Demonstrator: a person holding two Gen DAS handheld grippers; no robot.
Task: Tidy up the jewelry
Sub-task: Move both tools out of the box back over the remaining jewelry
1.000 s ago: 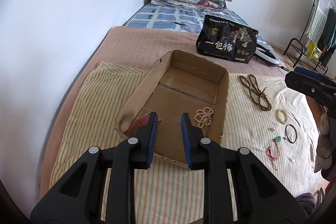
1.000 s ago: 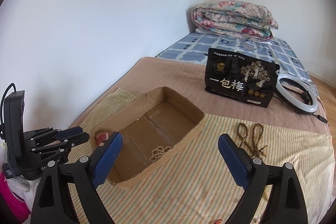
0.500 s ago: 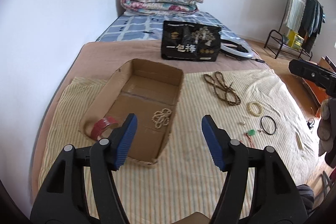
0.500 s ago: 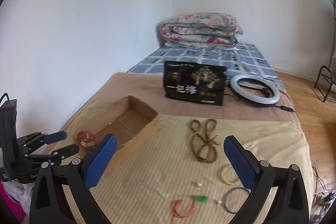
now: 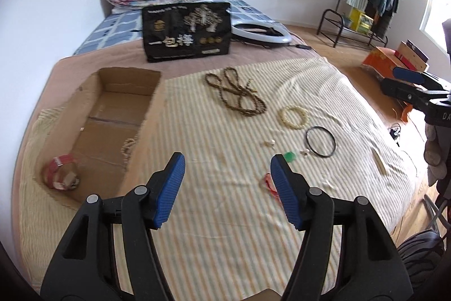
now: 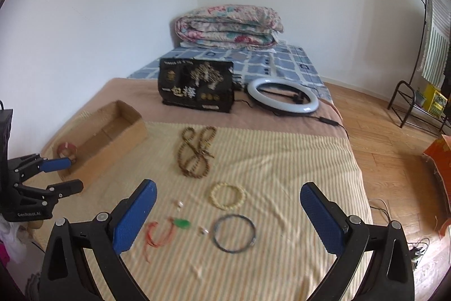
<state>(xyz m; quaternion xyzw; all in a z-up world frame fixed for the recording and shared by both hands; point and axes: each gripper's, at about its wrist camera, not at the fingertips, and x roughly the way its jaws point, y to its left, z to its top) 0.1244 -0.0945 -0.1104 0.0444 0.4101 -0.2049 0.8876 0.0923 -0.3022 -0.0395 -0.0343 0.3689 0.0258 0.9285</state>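
Jewelry lies spread on the striped cloth (image 6: 282, 160) over the bed, and going from left to right: the cardboard box (image 5: 112, 114) sits at the left edge, holding a red bangle (image 5: 60, 172) and a strand of pale beads (image 5: 128, 145). A second ago the left gripper (image 5: 227, 171) hovered over that box with its jaws nearly together; now it has swung right, over bare cloth, with its jaws parted about halfway and nothing between them. Next comes the long brown bead necklace (image 6: 194, 151), then a red cord with a green pendant (image 6: 181, 222), a cream bead bracelet (image 6: 227, 195) and a thin dark bangle (image 6: 234, 234), all apart from one another. The right gripper (image 6: 228, 213) has also swung right, from above the box to above these small pieces; its jaws stand wide and empty. Behind, a black bag (image 6: 197, 88) and a ring light (image 6: 283, 95) rest on the brown blanket.
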